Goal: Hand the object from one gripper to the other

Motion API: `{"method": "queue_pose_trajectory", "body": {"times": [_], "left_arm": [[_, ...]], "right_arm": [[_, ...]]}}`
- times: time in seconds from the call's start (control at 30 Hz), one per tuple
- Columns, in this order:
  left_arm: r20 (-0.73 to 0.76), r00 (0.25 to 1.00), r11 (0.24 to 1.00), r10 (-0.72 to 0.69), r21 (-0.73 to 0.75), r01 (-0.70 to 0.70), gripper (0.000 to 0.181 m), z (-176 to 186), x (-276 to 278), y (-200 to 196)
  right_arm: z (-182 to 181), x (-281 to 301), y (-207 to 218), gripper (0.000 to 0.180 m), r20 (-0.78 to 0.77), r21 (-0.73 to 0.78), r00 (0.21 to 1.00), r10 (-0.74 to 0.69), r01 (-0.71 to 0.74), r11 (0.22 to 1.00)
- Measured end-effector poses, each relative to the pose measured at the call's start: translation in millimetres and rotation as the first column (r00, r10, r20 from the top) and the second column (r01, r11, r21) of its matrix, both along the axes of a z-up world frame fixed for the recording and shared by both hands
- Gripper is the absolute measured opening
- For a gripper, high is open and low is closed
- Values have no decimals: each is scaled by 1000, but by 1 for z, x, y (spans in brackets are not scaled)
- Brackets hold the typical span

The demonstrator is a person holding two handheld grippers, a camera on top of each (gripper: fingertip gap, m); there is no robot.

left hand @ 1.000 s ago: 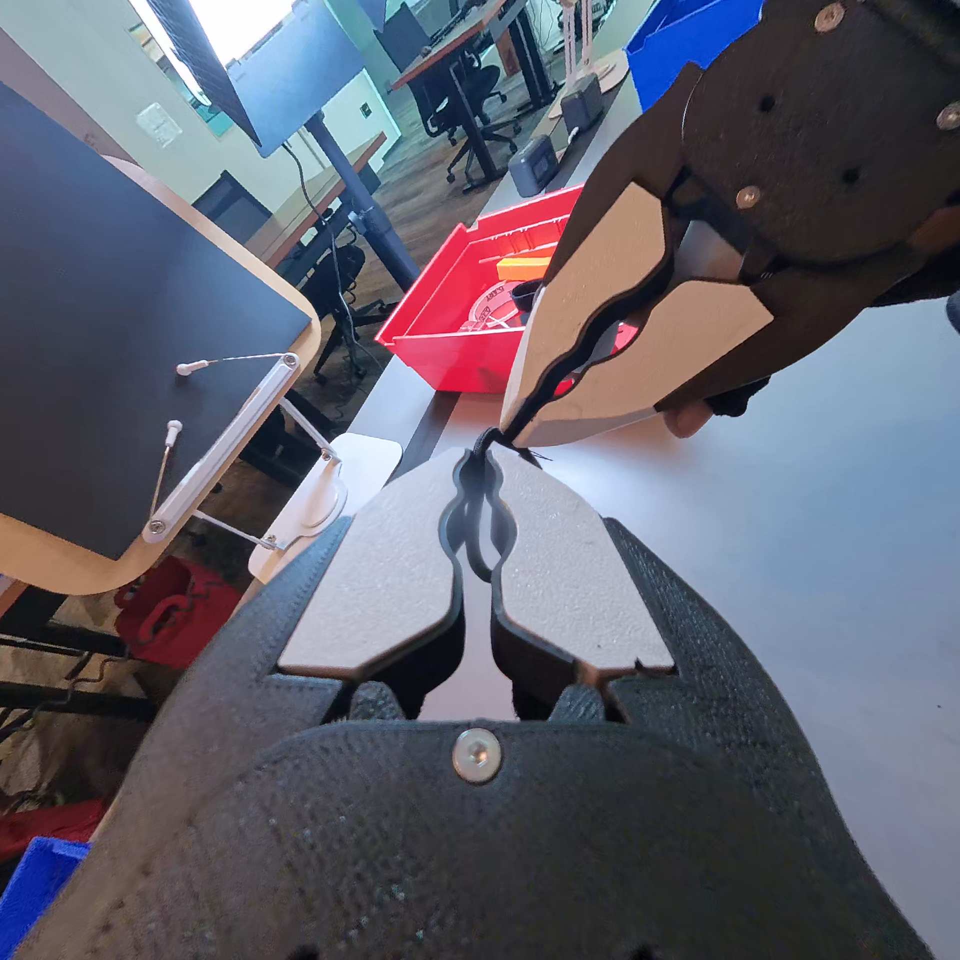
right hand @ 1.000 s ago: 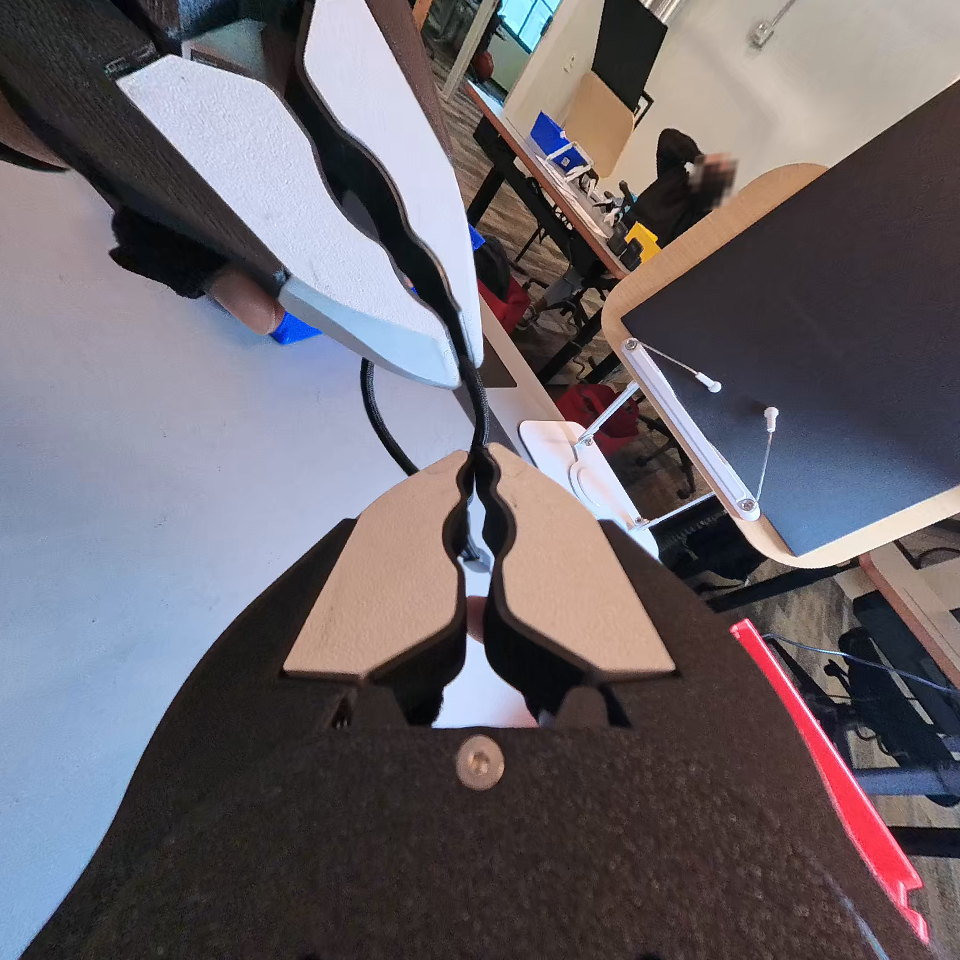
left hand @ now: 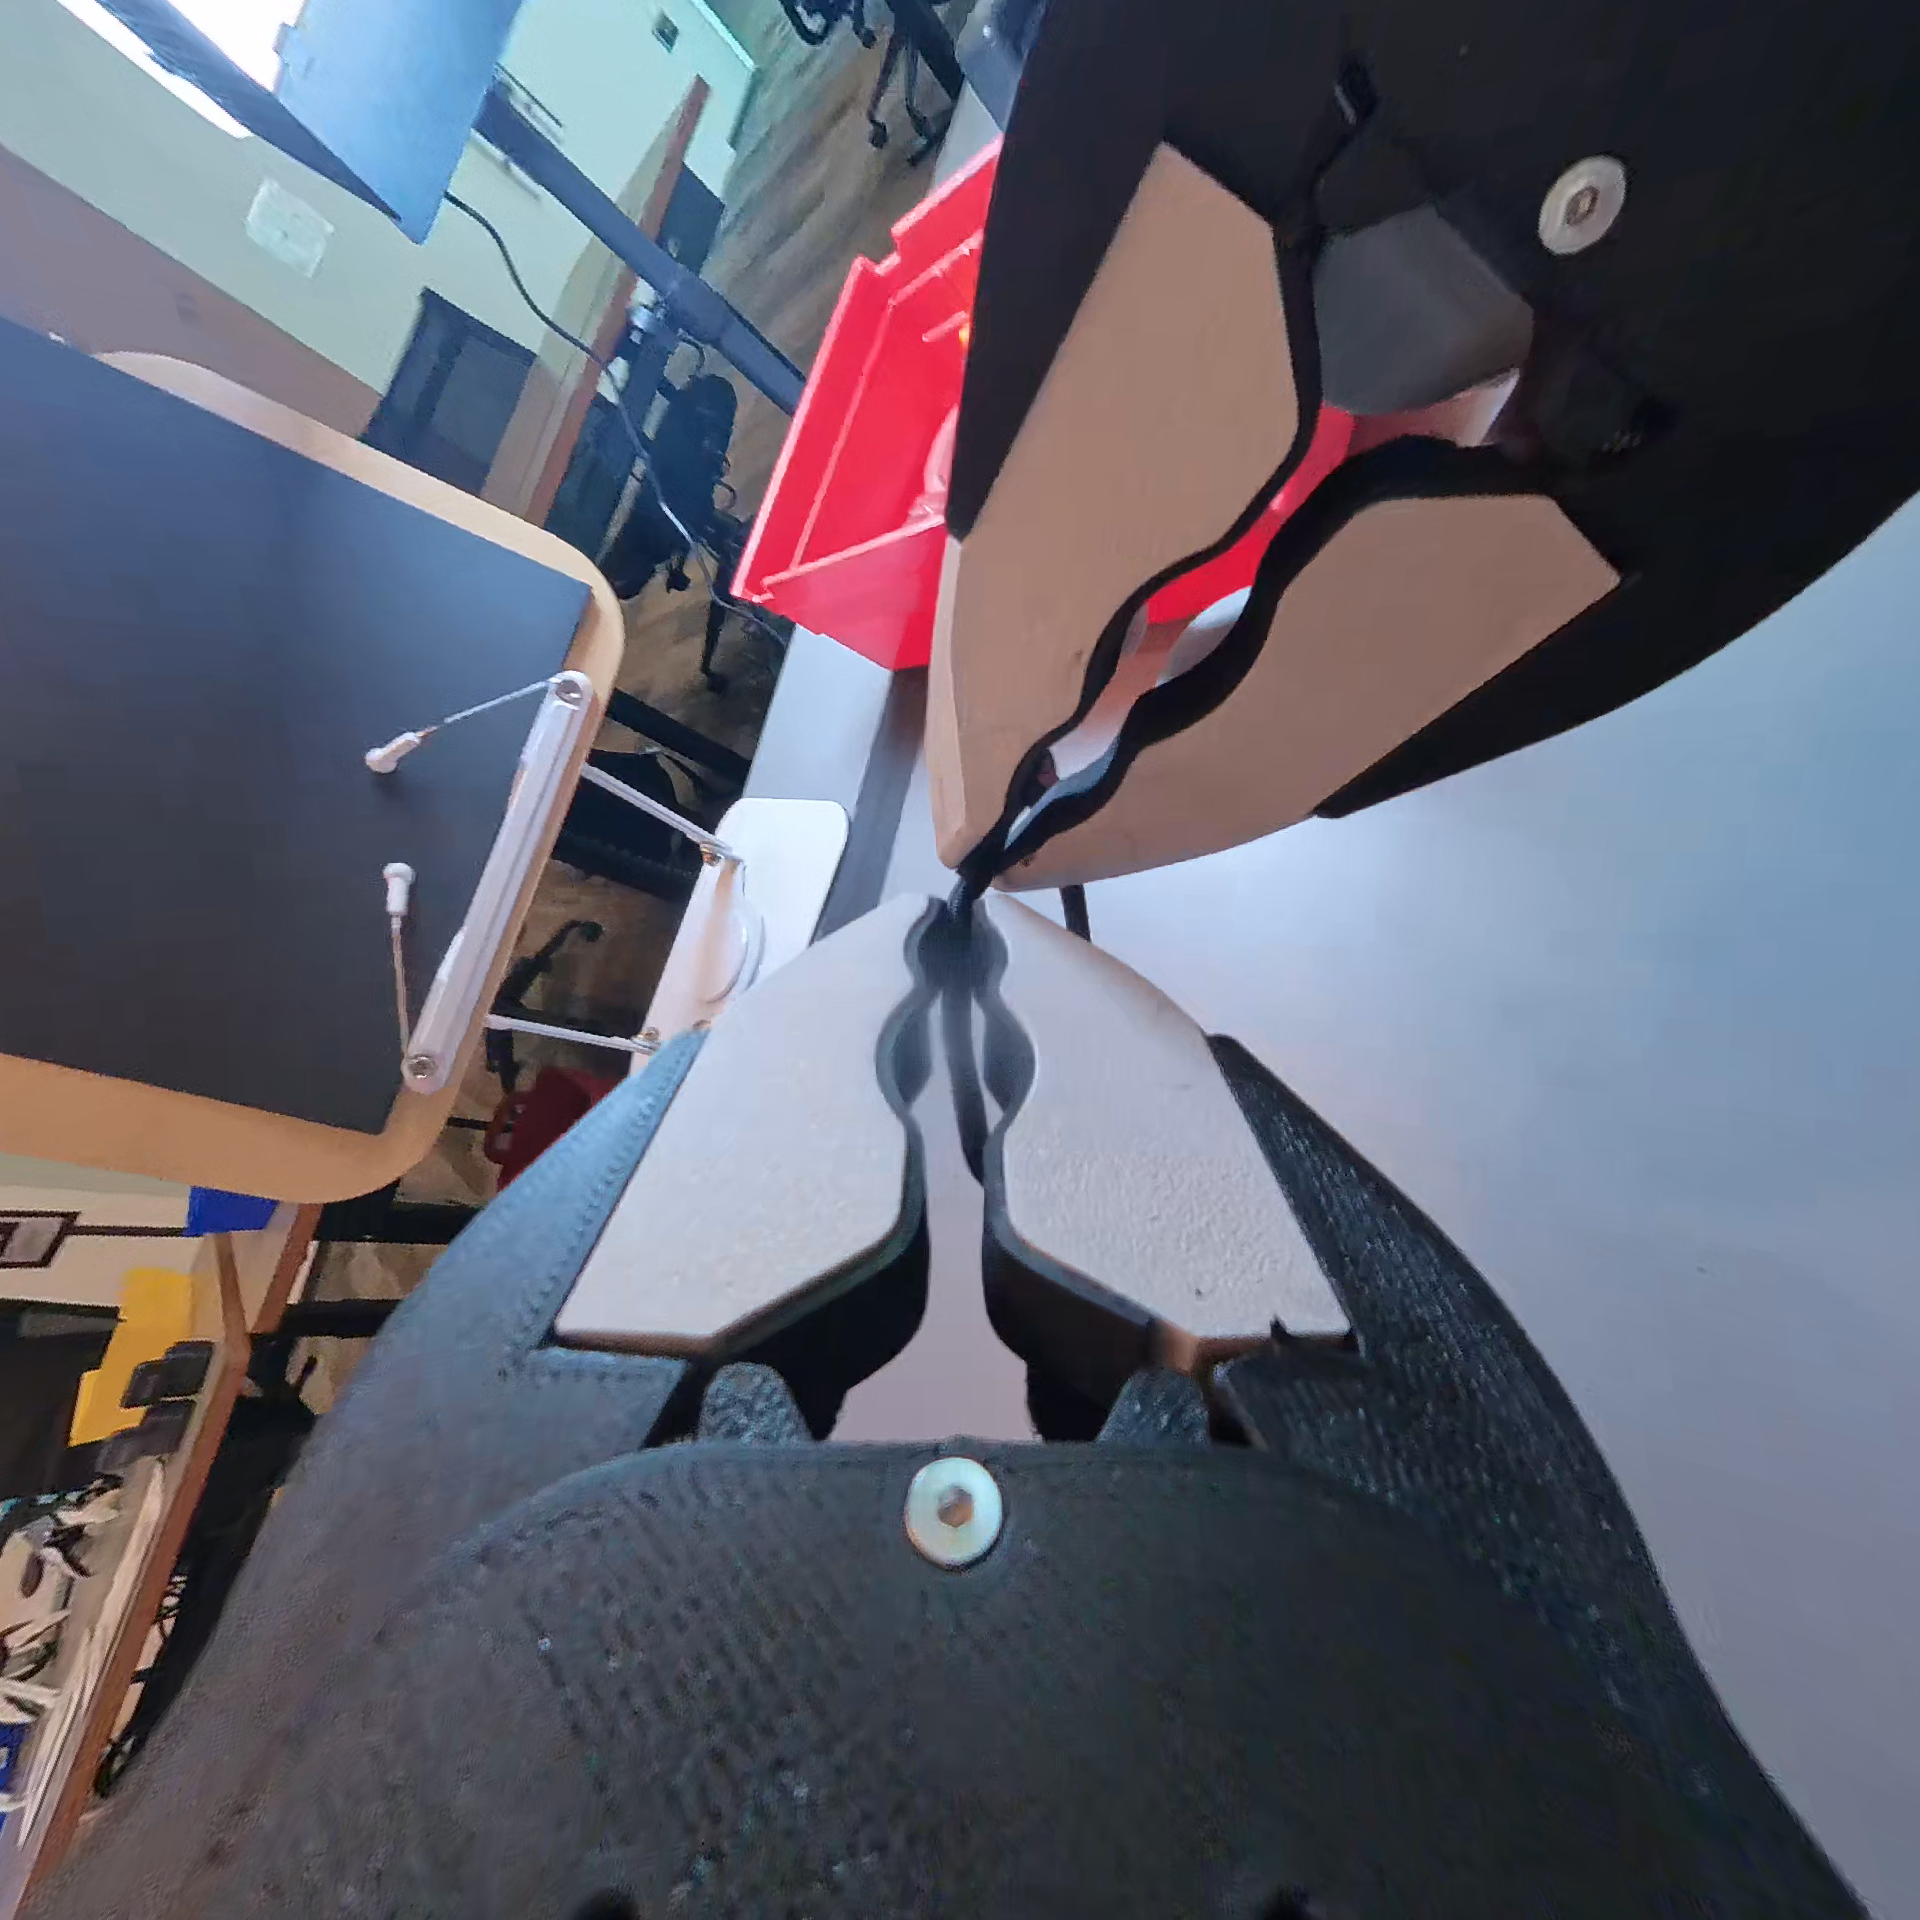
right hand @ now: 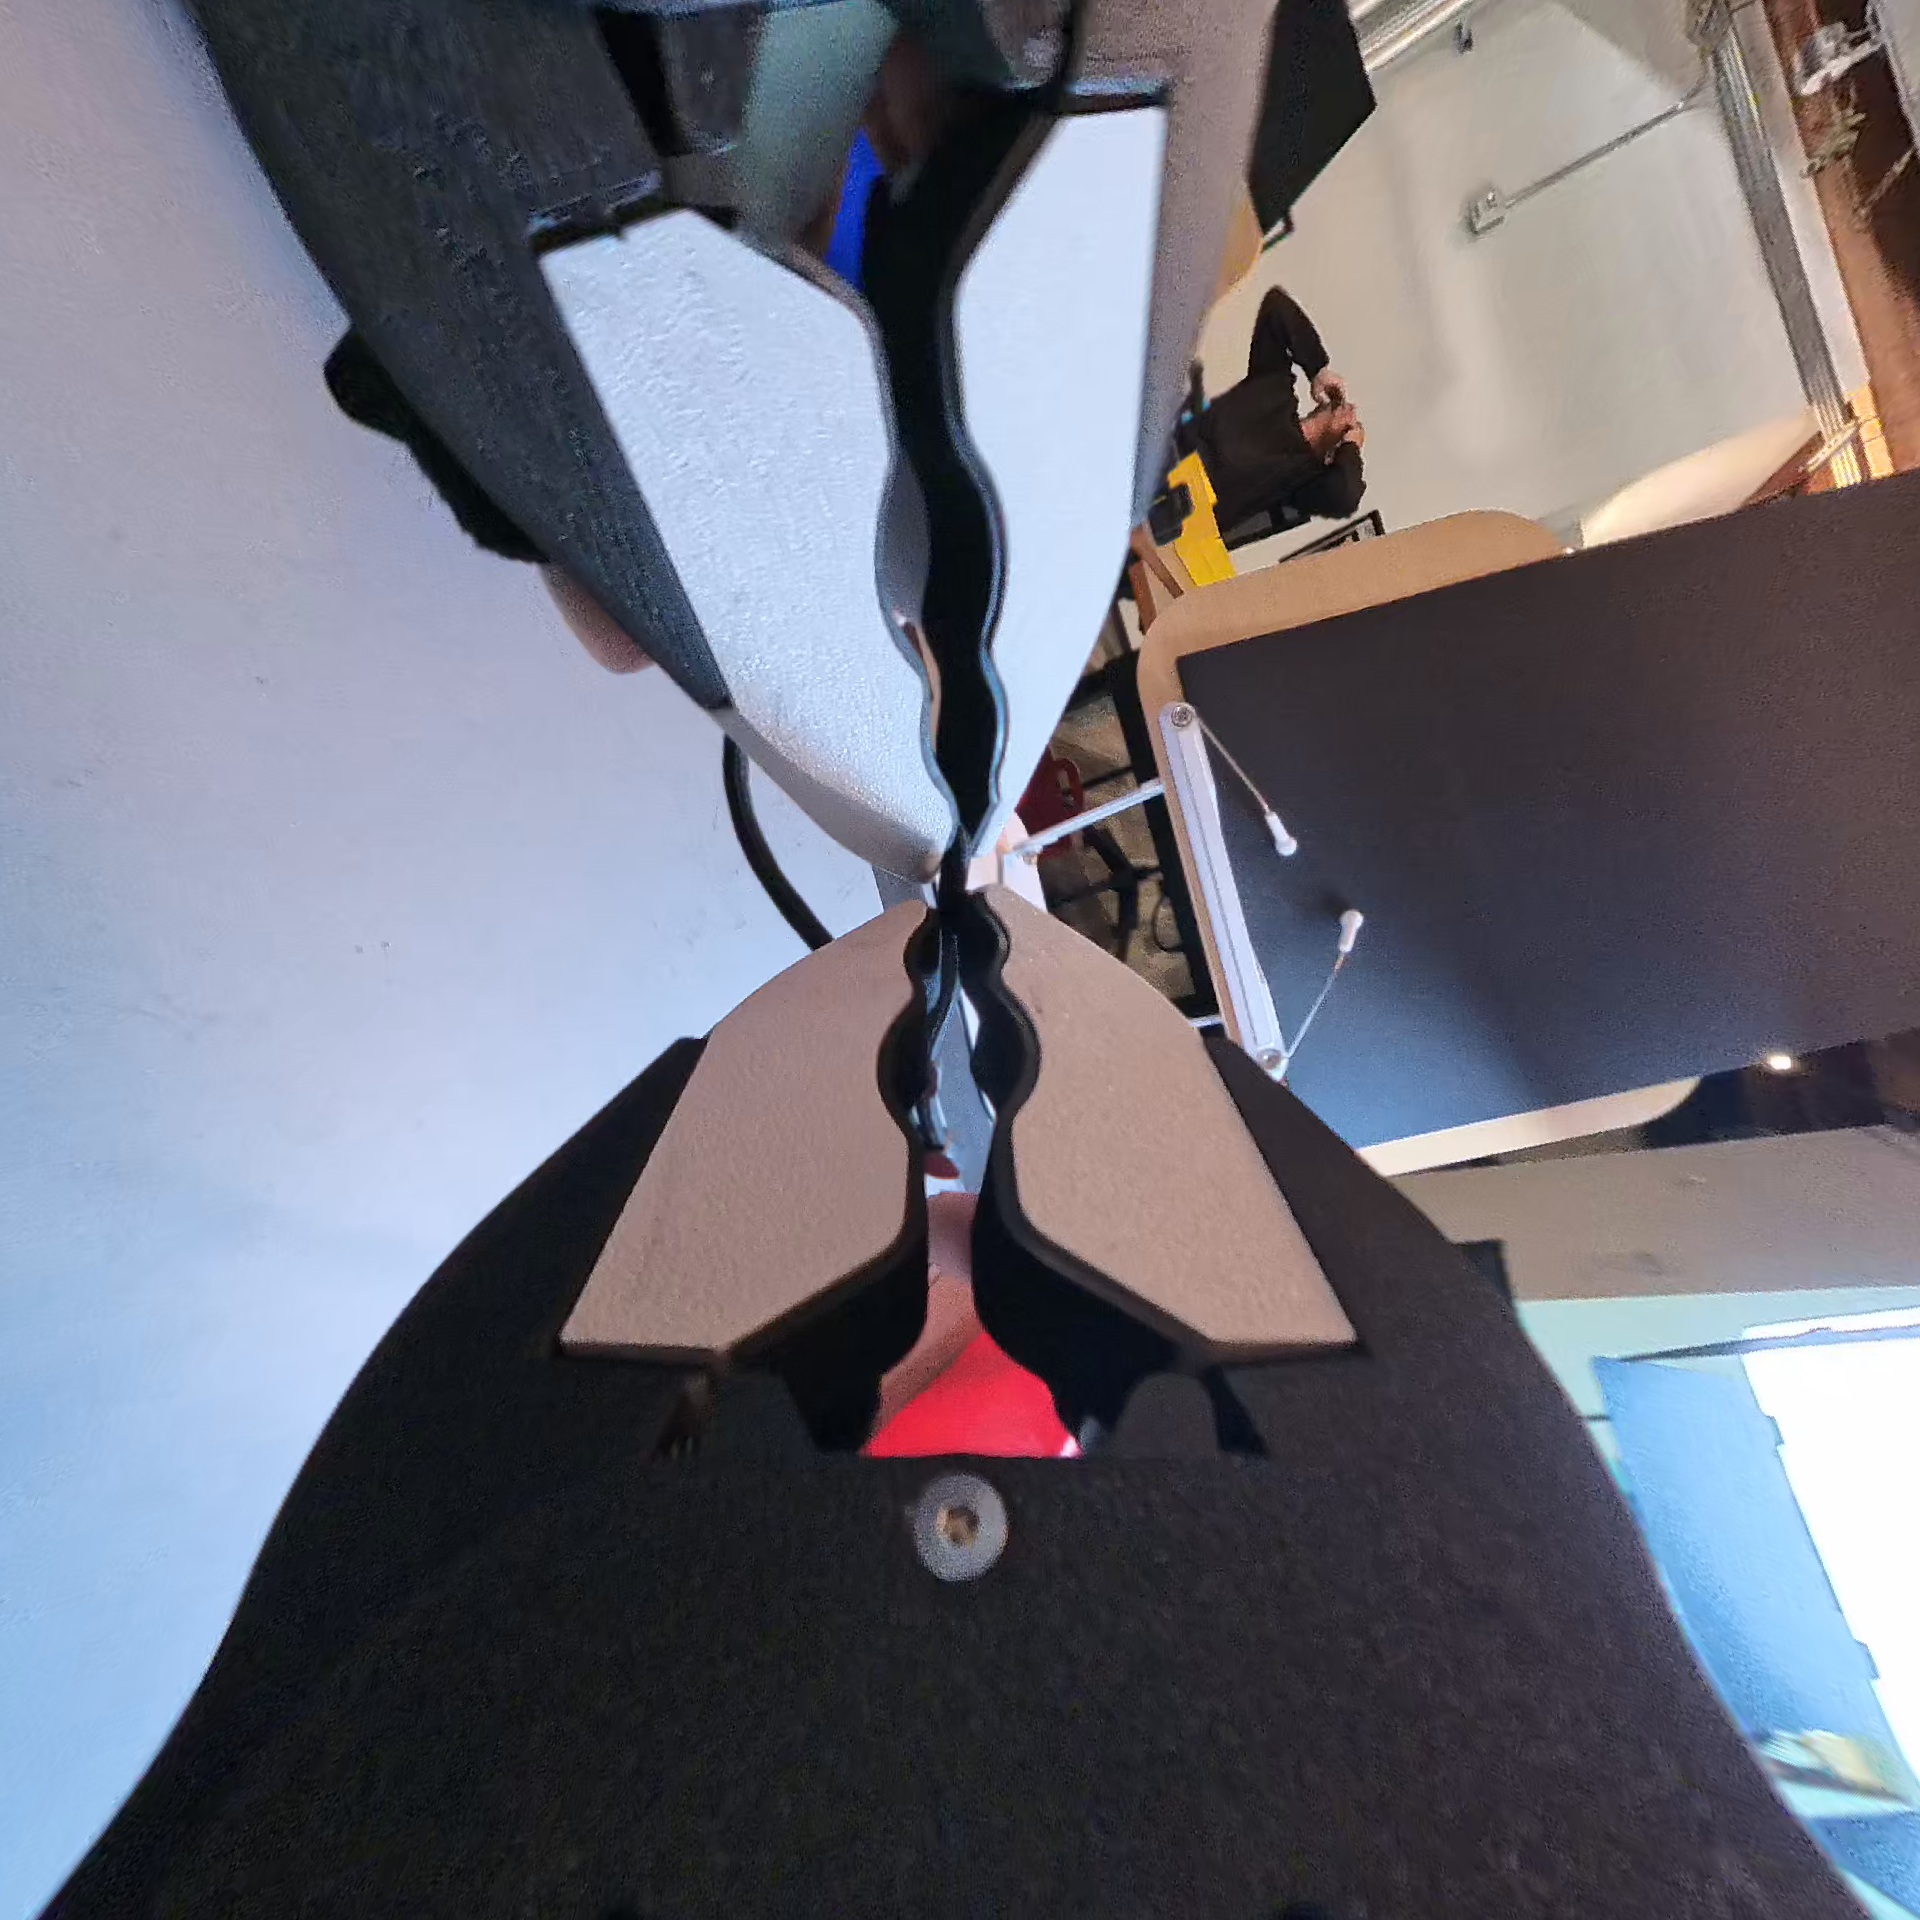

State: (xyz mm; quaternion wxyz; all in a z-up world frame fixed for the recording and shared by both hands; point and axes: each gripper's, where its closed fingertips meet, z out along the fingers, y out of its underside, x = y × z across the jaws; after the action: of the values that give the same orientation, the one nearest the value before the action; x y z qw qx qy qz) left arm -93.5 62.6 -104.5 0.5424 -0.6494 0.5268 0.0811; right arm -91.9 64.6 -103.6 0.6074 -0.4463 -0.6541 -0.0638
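So both grippers are tip to tip right in the middle of both views, with a thin black cord (left hand: 966, 1039) strung between them. In the left wrist view the left gripper (left hand: 961, 920) fills the bottom half, its two pale fingers (left hand: 769, 1132) pinched down narrow on the cord, which runs down the wavy slot between them. The right gripper (left hand: 987, 868) comes in from the upper right of that frame, and its tips are also squeezed tight on the same cord, though the slot widens further back. A short loop of cord pokes out just under its tip on the right. In the right wrist view it's mirrored: right gripper (right hand: 961, 914) at the bottom centre, left gripper (right hand: 961, 847) hanging down from the top, cord (right hand: 764, 831) bulging out to the left between them and passing into both sets of tips. Everything is held over a pale grey table (left hand: 1558, 1039). A red bin (left hand: 862, 499) sits at upper centre in the left view, behind the right gripper, and a dark panel with a light wood edge (left hand: 260, 675) is at the left
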Motion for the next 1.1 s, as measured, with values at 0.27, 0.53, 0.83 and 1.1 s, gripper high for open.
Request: {"method": "queue_pose_trajectory", "body": {"times": [0.27,0.53,0.83,1.1], "left_arm": [[234,971,999,-45,-11,49,4,28,-1,-4],[273,962,996,-29,-71,50,4,26,-2,-4],[144,990,997,-13,-74,24,15,7,4,-2],[123,992,996,-26,-76,35,4,4,5,-4]], "right_arm": [[20,4,0,21,-282,-346,959,22,-123,930],[19,6,2,3,-275,-351,961,-3,-98,931],[5,3,0,3,-128,-216,991,27,-54,975],[6,2,-4,4,-120,-207,992,49,-73,976]]}}
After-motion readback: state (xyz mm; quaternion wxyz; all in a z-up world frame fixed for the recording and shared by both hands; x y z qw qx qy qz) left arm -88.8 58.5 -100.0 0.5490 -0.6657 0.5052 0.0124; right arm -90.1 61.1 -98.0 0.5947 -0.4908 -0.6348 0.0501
